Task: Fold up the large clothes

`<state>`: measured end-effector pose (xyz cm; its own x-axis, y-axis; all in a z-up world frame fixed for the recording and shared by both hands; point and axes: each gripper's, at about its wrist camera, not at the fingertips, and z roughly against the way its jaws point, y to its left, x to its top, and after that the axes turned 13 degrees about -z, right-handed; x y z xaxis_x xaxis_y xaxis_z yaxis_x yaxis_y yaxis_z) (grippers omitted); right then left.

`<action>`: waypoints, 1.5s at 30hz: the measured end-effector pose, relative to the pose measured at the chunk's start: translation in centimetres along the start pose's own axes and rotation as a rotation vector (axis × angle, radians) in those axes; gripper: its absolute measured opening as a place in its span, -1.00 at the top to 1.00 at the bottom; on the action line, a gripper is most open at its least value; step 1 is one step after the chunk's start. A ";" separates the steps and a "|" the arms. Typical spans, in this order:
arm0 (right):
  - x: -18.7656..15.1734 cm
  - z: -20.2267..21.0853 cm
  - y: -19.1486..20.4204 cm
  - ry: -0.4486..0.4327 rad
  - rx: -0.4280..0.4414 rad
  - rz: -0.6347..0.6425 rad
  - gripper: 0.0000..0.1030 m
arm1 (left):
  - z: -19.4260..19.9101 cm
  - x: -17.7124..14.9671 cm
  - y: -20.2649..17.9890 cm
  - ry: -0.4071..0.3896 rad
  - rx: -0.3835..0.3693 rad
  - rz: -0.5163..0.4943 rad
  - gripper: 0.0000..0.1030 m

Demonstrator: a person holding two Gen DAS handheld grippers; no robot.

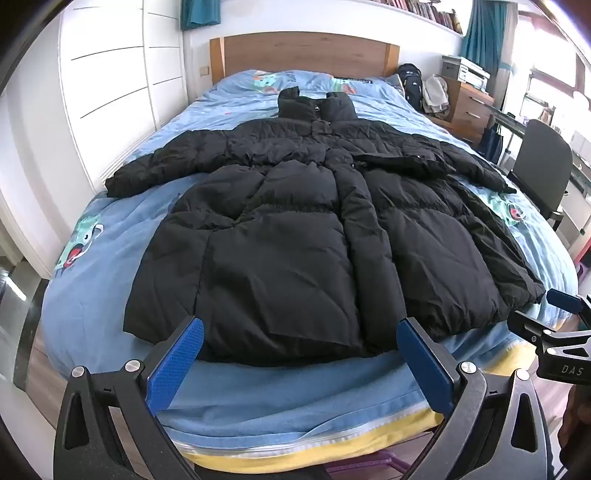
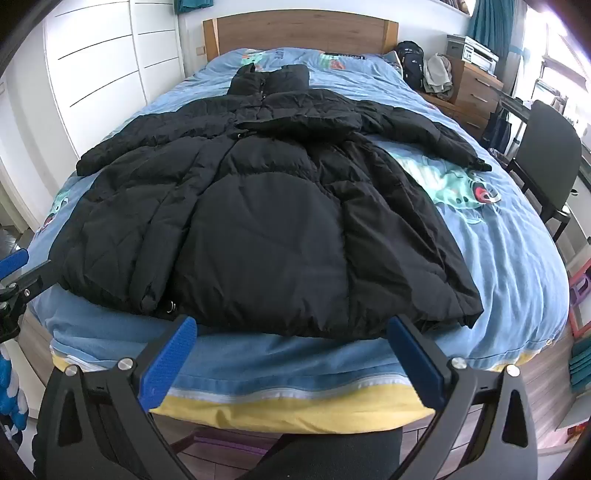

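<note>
Nearest: left gripper and right gripper both spread wide, holding nothing, hovering short of hem at 6 o'clock. Black puffer coat flat on blue duvet, sleeves out toward 9 and 3 o'clock, collar toward wooden headboard at 12 o'clock. Coat underside hidden.

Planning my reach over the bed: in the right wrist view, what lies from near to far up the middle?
Right gripper → yellow bed edge → blue cover → coat hem → coat collar → headboard.
</note>
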<state>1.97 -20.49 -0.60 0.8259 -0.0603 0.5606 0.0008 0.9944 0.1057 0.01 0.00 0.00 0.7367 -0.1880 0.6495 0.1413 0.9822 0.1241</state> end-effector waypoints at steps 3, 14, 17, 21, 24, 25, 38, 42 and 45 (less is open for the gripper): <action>0.0 0.0 0.0 -0.002 0.000 0.000 -1.00 | 0.0 0.0 0.1 0.002 0.000 0.000 -0.99; -0.1 0.0 -0.1 -0.003 -0.003 0.002 -1.00 | 0.0 -0.3 0.1 0.003 0.002 0.032 -0.99; -0.1 0.0 -0.1 -0.005 -0.003 0.003 -1.00 | -0.3 -0.4 0.2 0.010 -0.005 0.042 -0.99; 0.0 0.1 0.0 -0.005 -0.004 0.003 -1.00 | -0.5 -0.6 0.2 0.012 -0.010 0.052 -0.99; 0.0 0.0 -0.2 -0.007 -0.003 0.002 -1.00 | -0.5 -0.6 0.2 0.009 0.001 0.054 -0.99; 0.0 0.0 -0.2 -0.007 -0.003 0.002 -1.00 | -0.5 -0.6 0.2 0.010 0.003 0.055 -0.99; 0.3 0.2 -0.1 -0.012 -0.002 0.001 -1.00 | -0.8 -0.7 0.4 0.025 0.013 0.076 -0.99; 0.4 0.3 -0.1 -0.017 -0.005 -0.002 -1.00 | -0.9 -0.7 0.5 0.032 0.010 0.066 -0.98; 0.8 0.5 -0.1 -0.020 -0.007 -0.008 -1.00 | -0.8 -0.5 0.5 0.025 0.012 0.057 -0.98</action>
<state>2.34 -20.63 0.23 0.8144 -0.0695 0.5761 0.0111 0.9945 0.1042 0.28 0.63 -0.87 0.7594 -0.1315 0.6372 0.0908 0.9912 0.0963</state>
